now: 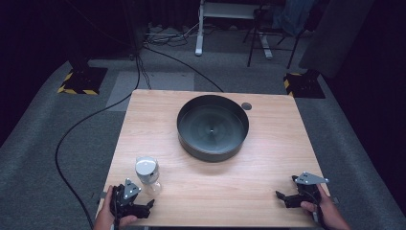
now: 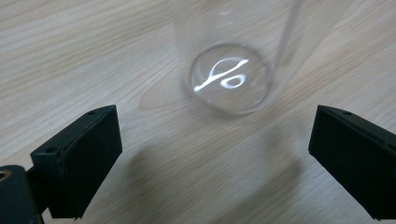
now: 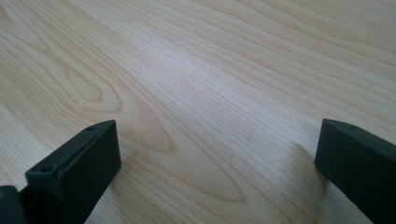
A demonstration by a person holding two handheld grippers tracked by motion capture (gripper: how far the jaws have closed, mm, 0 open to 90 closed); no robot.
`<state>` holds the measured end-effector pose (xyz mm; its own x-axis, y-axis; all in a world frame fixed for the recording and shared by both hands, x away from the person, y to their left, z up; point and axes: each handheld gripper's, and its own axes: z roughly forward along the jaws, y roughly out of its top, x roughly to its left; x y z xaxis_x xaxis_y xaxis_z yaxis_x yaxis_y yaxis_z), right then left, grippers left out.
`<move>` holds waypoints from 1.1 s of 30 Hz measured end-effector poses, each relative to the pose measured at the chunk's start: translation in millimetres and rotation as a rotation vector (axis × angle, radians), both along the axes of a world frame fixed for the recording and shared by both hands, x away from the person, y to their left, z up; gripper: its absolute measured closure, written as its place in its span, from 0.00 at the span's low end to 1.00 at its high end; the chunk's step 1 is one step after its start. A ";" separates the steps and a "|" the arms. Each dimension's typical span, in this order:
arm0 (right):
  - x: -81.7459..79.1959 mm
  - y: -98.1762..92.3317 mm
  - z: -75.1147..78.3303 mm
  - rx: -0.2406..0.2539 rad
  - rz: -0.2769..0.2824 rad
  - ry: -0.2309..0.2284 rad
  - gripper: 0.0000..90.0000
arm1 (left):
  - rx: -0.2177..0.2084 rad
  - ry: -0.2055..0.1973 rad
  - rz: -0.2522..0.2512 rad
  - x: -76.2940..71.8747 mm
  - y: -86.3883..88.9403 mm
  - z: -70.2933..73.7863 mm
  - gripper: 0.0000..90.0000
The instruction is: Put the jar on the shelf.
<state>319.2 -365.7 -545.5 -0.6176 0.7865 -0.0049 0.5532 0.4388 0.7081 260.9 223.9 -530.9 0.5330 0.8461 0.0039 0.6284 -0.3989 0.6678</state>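
Your left claw (image 1: 143,209) sits at the near left corner of the table (image 1: 268,191), held in your left hand (image 1: 107,215). Its jaws stand wide apart and grip nothing. In the left gripper view the claw (image 2: 212,154) points at the round base of a clear glass (image 2: 229,78), which stands on the wood ahead of the jaw tips, apart from both of them and nearer the right jaw's side than the left.

In the high view the glass (image 1: 147,173) stands upright near the table's front left, just beyond your left claw, with a pale disc showing at its top. Whether it touches the claw body cannot be told from that view.

Your right claw (image 1: 286,197) rests at the near right corner, held in your right hand (image 1: 325,211), well apart from the glass. In the right gripper view the claw (image 3: 217,154) has its jaws spread wide over bare wood, with nothing between them.

A dark round pan (image 1: 212,127) sits on the far half of the table, slightly right of centre, well apart from both claws. A small dark disc (image 1: 246,106) lies just beside the pan's far right rim.
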 end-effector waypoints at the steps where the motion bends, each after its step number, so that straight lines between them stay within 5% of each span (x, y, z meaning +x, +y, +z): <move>1: 0.0 0.0 0.0 0.000 0.000 0.000 0.00 | 0.004 -0.003 -0.002 0.5 -1.9 1.7 0.03; 27: 0.1 -0.2 0.0 0.000 0.003 0.000 0.00 | -0.046 -0.091 0.022 6.3 -18.9 32.9 0.04; 33: 0.1 -0.2 0.0 0.000 0.003 0.000 0.00 | -0.129 -0.103 0.045 10.2 -18.7 34.2 0.06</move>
<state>319.3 -365.9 -545.5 -0.6201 0.7845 -0.0044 0.5519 0.4403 0.7082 271.1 205.2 -496.7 0.4968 0.8662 -0.0534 0.5690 -0.2786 0.7737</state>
